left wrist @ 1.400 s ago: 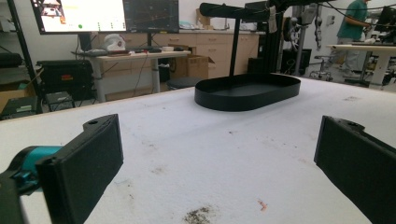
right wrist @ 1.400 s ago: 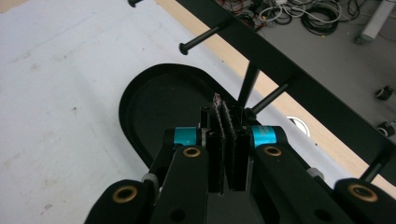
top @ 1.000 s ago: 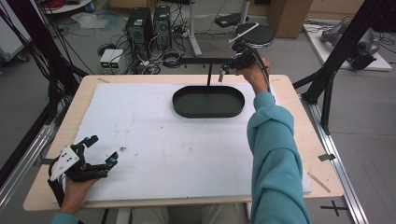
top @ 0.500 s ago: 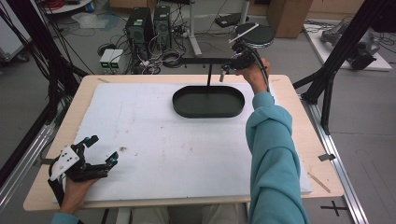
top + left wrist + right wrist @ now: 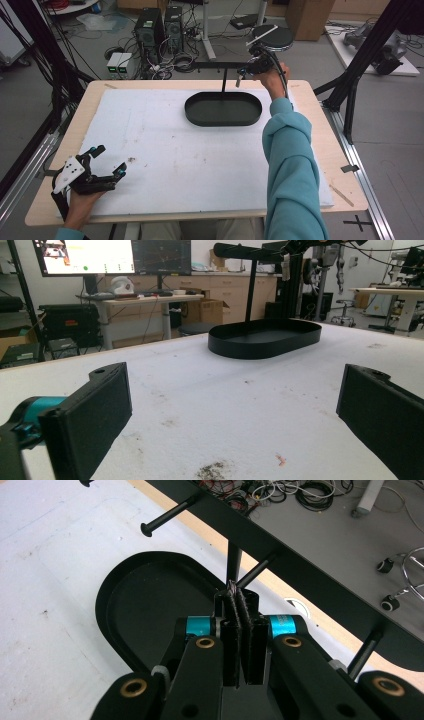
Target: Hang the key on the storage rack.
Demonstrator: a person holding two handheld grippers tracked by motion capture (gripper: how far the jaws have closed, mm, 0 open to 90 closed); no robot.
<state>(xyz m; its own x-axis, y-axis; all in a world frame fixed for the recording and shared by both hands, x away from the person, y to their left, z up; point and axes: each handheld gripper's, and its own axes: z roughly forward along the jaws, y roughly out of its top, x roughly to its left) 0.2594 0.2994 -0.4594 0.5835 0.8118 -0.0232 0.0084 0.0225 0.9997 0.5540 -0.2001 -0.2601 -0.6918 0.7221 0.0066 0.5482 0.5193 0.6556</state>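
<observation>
The black oval tray [image 5: 223, 109] on my white mat [image 5: 165, 155] holds nothing I can see; its floor is bare in the high view and in the left gripper view [image 5: 265, 337]. It is the base of a black stand: 1 thin post [image 5: 223, 80] rises from its far edge to a flat crossbar [image 5: 300, 575] with several short pegs [image 5: 167, 516] sticking out toward me. My right gripper [image 5: 254, 64] is up at the right end of that crossbar, beyond the tray's far right rim, and its jaws are clenched together just below a peg [image 5: 257, 569]; a dark sliver sits between the pads, but I cannot tell what it is. My left gripper [image 5: 102, 165] rests at the mat's near left corner, released, jaws wide apart.
</observation>
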